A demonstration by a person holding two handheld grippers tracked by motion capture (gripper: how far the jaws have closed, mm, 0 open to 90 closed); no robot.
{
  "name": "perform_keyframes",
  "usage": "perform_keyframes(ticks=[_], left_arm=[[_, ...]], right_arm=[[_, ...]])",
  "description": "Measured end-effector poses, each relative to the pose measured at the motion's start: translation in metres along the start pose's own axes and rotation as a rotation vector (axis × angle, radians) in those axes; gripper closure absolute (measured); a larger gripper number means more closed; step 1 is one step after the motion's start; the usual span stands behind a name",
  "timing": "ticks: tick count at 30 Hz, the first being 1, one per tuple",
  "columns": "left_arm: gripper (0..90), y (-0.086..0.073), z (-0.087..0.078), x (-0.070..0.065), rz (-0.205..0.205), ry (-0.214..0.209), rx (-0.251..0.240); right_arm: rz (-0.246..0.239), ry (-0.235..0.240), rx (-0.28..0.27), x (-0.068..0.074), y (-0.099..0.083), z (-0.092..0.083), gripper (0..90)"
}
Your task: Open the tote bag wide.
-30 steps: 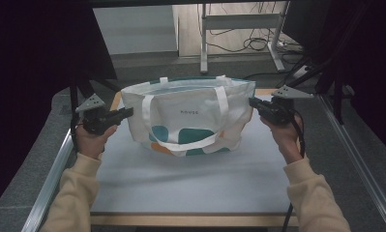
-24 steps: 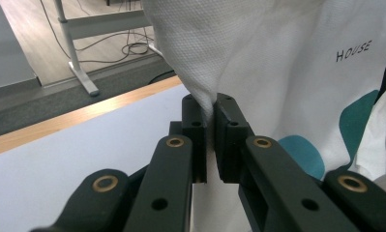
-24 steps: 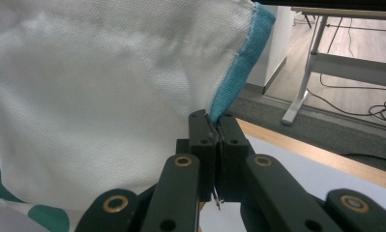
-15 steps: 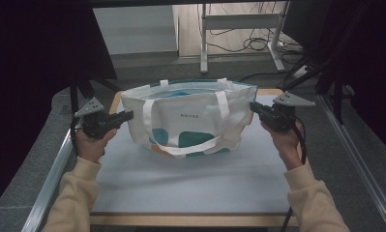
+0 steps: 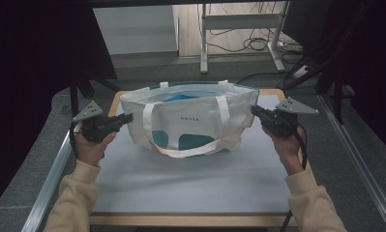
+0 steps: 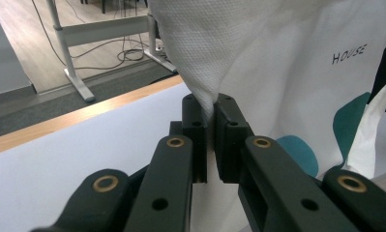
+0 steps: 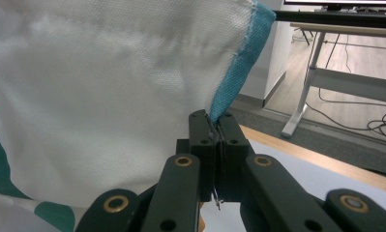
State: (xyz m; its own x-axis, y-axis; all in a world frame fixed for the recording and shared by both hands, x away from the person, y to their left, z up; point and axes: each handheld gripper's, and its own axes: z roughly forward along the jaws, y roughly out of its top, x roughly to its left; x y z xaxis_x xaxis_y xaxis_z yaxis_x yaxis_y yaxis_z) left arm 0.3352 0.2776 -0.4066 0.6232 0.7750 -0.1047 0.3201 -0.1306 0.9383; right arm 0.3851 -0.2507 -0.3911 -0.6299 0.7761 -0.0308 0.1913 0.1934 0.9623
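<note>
A white tote bag [image 5: 188,118] with teal patches and the word HOUSE stands upright at the back middle of the grey table [image 5: 190,181], its mouth open. My left gripper [image 5: 127,117] is shut on the bag's left side fold, and in the left gripper view the white fabric [image 6: 215,58] runs down between the jaws [image 6: 211,104]. My right gripper [image 5: 254,110] is shut on the bag's right side edge. The right gripper view shows the teal-trimmed seam [image 7: 236,63] pinched at the gripper's tips [image 7: 215,118]. One white handle [image 5: 185,150] hangs down the bag's front.
Grey table surface stretches in front of the bag, edged by a wooden rim [image 5: 190,220]. Metal rails [image 5: 50,183] run along both sides. Behind the table stand a desk frame [image 5: 239,34] and loose cables [image 5: 258,43] on the floor.
Both grippers have moved slightly apart while holding the bag's sides, stretching it wider and opening its mouth more.
</note>
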Motion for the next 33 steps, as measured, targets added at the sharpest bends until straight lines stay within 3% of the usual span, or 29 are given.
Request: perform_keyframes(ticks=[4, 12, 20, 33], left_arm=[[85.5, -0.008, 0.008, -0.002, 0.014, 0.008, 0.030], [85.5, -0.017, 0.015, -0.001, 0.004, 0.004, 0.051], [85.4, -0.017, 0.013, -0.002, 0.013, 0.009, 0.035], [85.2, -0.033, 0.017, -0.006, 0.041, 0.022, 0.056]], right_arm=[[-0.002, -0.006, 0.030, 0.000, -0.008, 0.003, 86.9], [0.005, -0.007, 0.065, 0.000, -0.020, 0.012, 86.9], [0.000, -0.009, 0.044, 0.001, -0.020, 0.009, 86.9], [0.007, -0.014, 0.103, 0.001, -0.034, 0.016, 86.9]])
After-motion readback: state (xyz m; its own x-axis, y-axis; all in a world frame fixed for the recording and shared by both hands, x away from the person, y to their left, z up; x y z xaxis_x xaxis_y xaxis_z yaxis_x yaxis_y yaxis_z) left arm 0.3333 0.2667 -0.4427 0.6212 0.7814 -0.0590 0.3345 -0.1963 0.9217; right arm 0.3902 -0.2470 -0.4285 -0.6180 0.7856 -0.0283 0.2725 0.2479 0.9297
